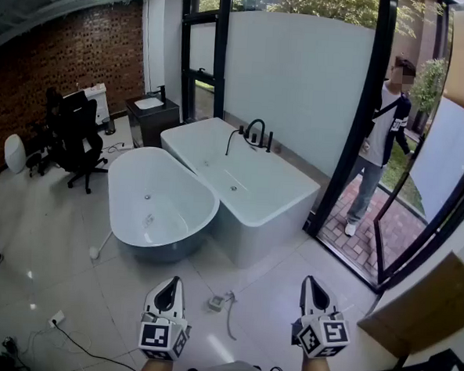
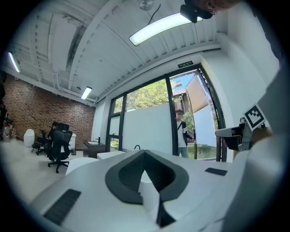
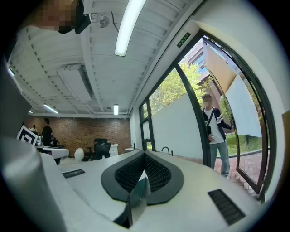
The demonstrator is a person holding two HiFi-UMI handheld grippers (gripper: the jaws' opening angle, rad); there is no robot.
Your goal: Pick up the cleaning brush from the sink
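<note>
A small white sink (image 1: 149, 103) sits on a dark cabinet at the far back left, with a black tap behind it. No cleaning brush can be made out in it from here. My left gripper (image 1: 170, 282) and right gripper (image 1: 309, 280) are held level at the bottom of the head view, side by side and far from the sink. Both are shut with nothing between the pads. In the left gripper view the left gripper (image 2: 144, 154) points across the room, with the sink cabinet (image 2: 93, 146) small in the distance. The right gripper (image 3: 143, 154) points the same way.
An oval tub (image 1: 187, 217) and a rectangular tub (image 1: 290, 198) stand between me and the sink. A black office chair (image 1: 78, 136) is at the left. A person (image 1: 380, 143) stands in the open glass doorway at the right. A small fitting with a cable (image 1: 218, 302) lies on the tiles.
</note>
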